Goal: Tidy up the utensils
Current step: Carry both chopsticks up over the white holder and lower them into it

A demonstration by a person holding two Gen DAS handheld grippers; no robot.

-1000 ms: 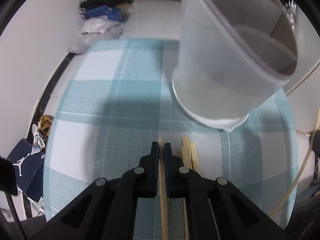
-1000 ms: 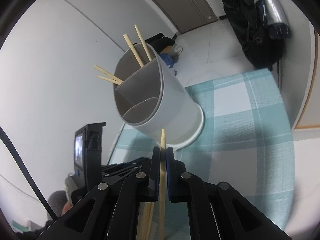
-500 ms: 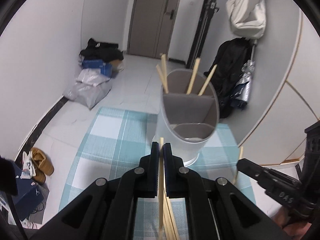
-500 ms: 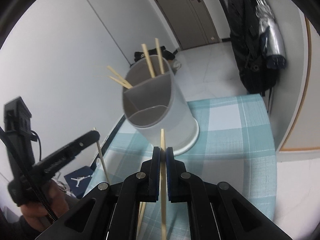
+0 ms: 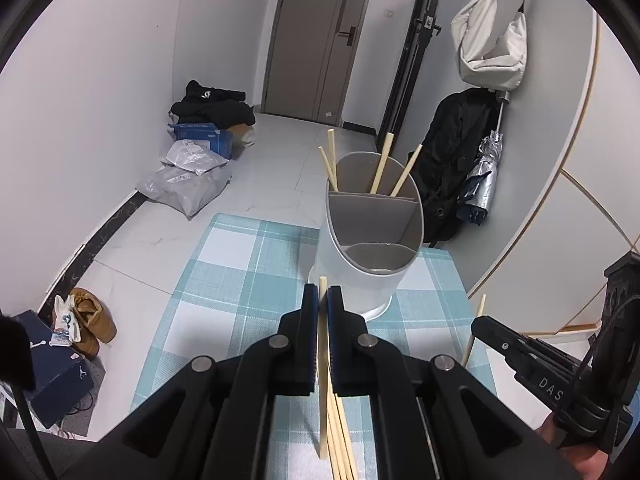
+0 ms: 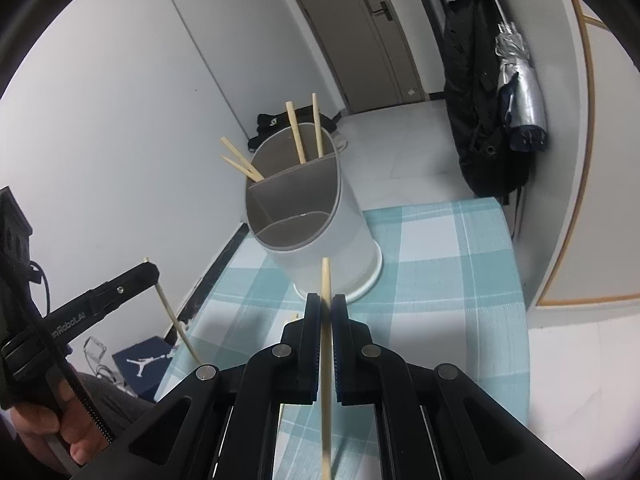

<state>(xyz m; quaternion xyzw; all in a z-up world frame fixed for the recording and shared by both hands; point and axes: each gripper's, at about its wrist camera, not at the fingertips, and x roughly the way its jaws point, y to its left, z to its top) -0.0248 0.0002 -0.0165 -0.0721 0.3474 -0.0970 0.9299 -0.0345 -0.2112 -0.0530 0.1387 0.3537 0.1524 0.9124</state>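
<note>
Both grippers, left (image 5: 323, 300) and right (image 6: 327, 308), each pinch a chopstick (image 5: 322, 364) near the holder (image 5: 370, 240); thin sticks could swivel, missing its compartment.

Left gripper (image 5: 323, 294) clamps a chopstick (image 5: 322, 364) before the holder (image 5: 360, 264).

The holder (image 5: 370, 248) stands on the tablecloth (image 5: 224, 280); four chopsticks (image 5: 380, 168) in its rear compartment.

Brown shoes (image 5: 91, 314) beside blue box (image 5: 56, 376)
</note>
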